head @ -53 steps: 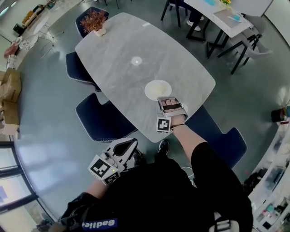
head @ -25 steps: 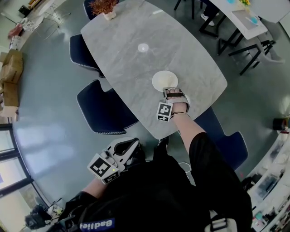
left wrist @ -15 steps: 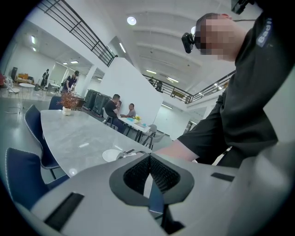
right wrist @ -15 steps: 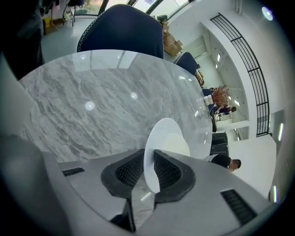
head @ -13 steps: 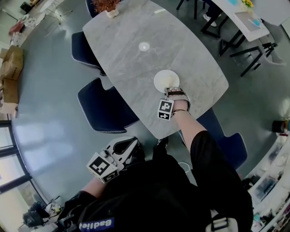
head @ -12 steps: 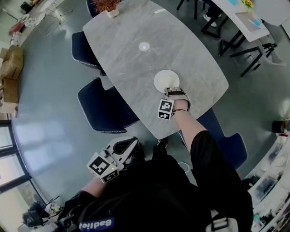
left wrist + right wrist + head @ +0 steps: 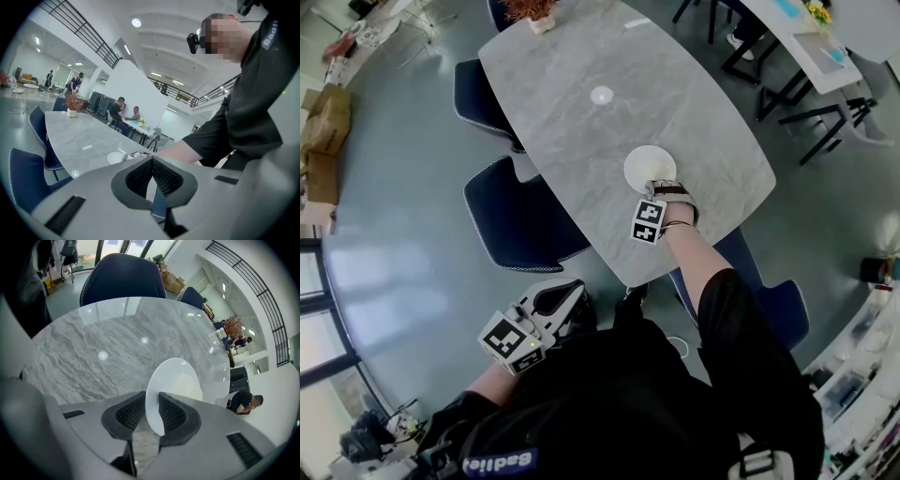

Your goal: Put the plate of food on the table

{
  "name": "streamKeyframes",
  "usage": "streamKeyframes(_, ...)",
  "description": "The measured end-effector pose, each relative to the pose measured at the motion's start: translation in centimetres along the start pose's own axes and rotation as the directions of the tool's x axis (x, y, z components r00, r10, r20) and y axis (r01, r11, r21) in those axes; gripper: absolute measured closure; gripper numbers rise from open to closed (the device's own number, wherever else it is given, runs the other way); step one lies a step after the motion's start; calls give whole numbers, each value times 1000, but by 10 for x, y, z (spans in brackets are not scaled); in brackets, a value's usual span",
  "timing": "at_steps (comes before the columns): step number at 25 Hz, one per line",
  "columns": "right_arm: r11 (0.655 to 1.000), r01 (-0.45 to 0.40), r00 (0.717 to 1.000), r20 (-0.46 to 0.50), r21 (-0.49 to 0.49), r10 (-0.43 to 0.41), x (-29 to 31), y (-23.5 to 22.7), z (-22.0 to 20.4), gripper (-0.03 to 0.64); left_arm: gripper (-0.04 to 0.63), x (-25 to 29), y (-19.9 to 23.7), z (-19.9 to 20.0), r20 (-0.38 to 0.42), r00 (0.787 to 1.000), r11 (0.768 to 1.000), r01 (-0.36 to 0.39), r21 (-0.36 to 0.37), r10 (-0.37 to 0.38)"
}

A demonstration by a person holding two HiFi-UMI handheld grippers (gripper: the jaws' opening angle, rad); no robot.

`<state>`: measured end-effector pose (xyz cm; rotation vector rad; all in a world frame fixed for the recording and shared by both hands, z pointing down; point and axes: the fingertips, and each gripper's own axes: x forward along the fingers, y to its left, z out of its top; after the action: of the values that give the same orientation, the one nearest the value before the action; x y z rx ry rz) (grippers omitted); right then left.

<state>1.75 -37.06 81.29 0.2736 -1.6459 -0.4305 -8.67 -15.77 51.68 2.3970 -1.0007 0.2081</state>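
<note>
A white plate (image 7: 648, 168) with a pale yellowish food patch (image 7: 190, 384) is at the near part of the grey marble table (image 7: 581, 141). My right gripper (image 7: 662, 190) is shut on the plate's near rim, and the rim (image 7: 152, 399) stands between its ribbed pads. Whether the plate rests on the tabletop or hangs just above it I cannot tell. My left gripper (image 7: 558, 305) hangs low beside the person's body, off the table. Its jaws (image 7: 152, 161) are shut with nothing between them.
A potted dried plant (image 7: 531, 11) stands at the table's far end, and a small white disc (image 7: 601, 95) lies mid-table. Blue chairs (image 7: 520, 220) line the left side, another (image 7: 764, 286) is at my right. Other tables (image 7: 811, 42) and cardboard boxes (image 7: 323, 131) are around.
The right gripper keeps its hold on the plate at the same spot on the table. The head view has drifted slightly. The left gripper has stayed low.
</note>
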Motion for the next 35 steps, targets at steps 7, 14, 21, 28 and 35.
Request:
streamKeyframes(7, 994, -103, 994, -22, 28, 104, -2, 7, -4, 539, 588, -5, 1, 2, 13, 1000, 1000, -9, 3, 9)
streamKeyframes(14, 998, -58, 998, -7, 35, 58, -22, 15, -1, 523, 588, -13, 1, 8, 43, 999, 1000, 2, 7, -2)
streamKeyframes(21, 977, -16, 1000, 27, 212, 11, -68, 42, 9, 523, 588, -28, -4, 12, 58, 997, 998, 52, 40, -54)
streamKeyframes(28, 894, -30, 998, 68, 446, -1, -116, 80, 20, 523, 588, -34, -11, 19, 66, 989, 989, 127, 80, -132)
streamKeyframes(35, 775, -88, 989, 146, 626, -5, -158, 114, 32, 523, 588, -34, -24, 20, 69, 981, 978, 173, 112, -182)
